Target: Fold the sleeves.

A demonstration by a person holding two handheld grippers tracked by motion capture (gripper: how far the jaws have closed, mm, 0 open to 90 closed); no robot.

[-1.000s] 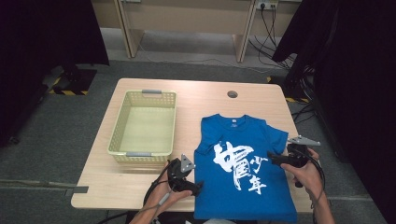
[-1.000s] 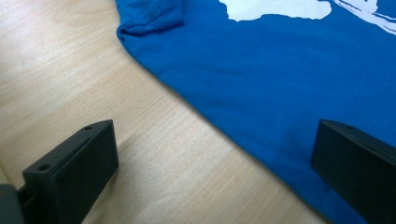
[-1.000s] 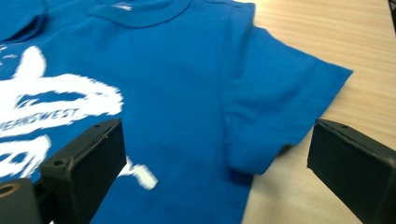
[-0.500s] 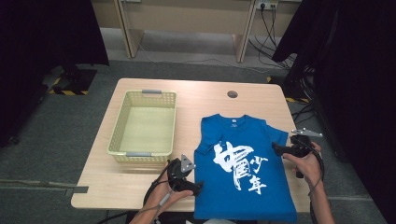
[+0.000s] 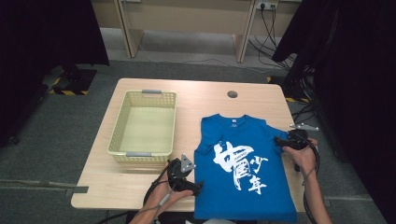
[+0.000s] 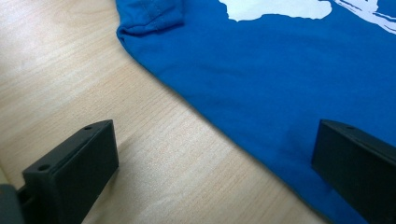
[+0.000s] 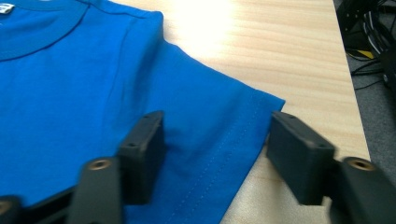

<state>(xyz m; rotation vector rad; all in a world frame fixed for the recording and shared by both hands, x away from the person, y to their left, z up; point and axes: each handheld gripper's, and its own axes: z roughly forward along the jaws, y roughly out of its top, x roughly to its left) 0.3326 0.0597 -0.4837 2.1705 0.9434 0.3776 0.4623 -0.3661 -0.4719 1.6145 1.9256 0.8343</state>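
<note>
A: Item: blue T-shirt (image 5: 245,172), flat, front right of wooden table (image 5: 196,95). Left gripper (image 6: 212,161) wide, straddling side hem; right gripper (image 7: 215,156) has just been closing, half-narrowed about sleeve (image 7: 233,126), not pinching.

B: Risk: pads likely slide, bunching cloth. Also: yellow basket (image 5: 122,140) left; grey floor (image 5: 56,126), dark curtains (image 5: 42,32)

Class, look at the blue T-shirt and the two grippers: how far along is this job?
Done: the blue T-shirt lies flat, print up. In hand: the right gripper has just been closing, jaws straddling the sleeve hem, not yet pinching; the left gripper is open at the side edge. Left: every fold; the basket holds nothing.
</note>
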